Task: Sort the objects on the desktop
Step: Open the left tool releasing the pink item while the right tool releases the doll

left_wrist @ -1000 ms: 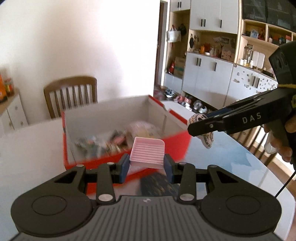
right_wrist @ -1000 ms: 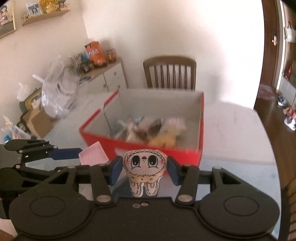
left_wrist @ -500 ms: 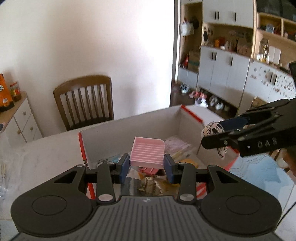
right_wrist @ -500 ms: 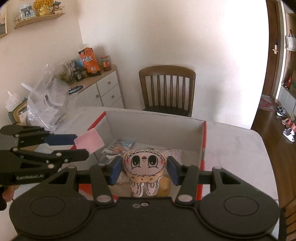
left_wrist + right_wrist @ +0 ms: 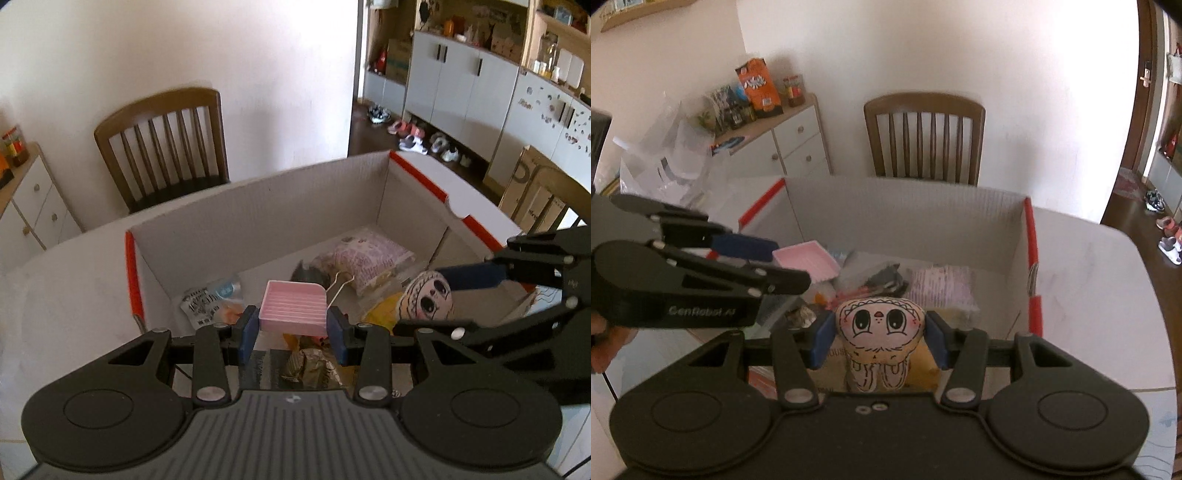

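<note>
Both held above box [image 5: 258, 218]: tray [image 5: 293, 308] level, doll [image 5: 881, 328] upright.

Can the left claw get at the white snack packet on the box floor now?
Probably not yet: the left claw is shut on the pink tray, so it cannot grip the packet, though the box is open above.

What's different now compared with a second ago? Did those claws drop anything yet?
Both claws moved forward from the near edge to hang over the open cardboard box. Nothing dropped: the left claw still grips the pink tray, the right claw the cartoon-face plush toy.
</note>
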### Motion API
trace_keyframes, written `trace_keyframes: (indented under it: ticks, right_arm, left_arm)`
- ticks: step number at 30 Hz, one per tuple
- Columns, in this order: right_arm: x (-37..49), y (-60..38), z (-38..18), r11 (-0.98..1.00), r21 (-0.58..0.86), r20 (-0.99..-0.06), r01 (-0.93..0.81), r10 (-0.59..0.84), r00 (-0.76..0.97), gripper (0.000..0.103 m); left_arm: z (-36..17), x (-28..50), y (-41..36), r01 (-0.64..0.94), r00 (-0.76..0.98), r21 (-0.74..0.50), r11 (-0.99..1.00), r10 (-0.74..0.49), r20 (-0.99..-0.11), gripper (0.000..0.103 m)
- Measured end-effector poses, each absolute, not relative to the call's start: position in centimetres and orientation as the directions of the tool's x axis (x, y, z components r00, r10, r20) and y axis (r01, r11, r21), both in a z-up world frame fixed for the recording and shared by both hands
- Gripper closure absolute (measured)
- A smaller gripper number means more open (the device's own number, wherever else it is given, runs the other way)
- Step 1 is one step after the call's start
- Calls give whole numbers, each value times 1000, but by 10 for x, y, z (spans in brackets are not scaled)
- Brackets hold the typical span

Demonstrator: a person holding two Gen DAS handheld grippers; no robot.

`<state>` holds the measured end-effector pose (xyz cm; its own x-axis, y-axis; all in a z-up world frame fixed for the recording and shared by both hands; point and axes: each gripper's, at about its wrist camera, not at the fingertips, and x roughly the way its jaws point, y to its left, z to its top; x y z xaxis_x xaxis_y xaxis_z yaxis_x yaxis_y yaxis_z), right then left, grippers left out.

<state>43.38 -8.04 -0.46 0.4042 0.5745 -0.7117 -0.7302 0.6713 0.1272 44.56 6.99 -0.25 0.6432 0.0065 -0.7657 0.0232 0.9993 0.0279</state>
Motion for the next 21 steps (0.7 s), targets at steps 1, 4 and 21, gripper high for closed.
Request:
trace_keyframes:
  ticks: [1,4,21]
  right_arm:
    - [434,-79,-8,674,123,-719,-729,566,403,52]
    - [436,-79,-14,673,132,-728,-728,564,389,52]
    - [434,-80,-14,661,154,-729,-734,577,367,32]
  left_arm:
    - [-5,448,70,22,636,29,999,9,-772,64]
    - [-11,453,70,14,616,33,999,17,-788,64]
    - [-19,465,81,-72,548,-33,997,12,-836,54]
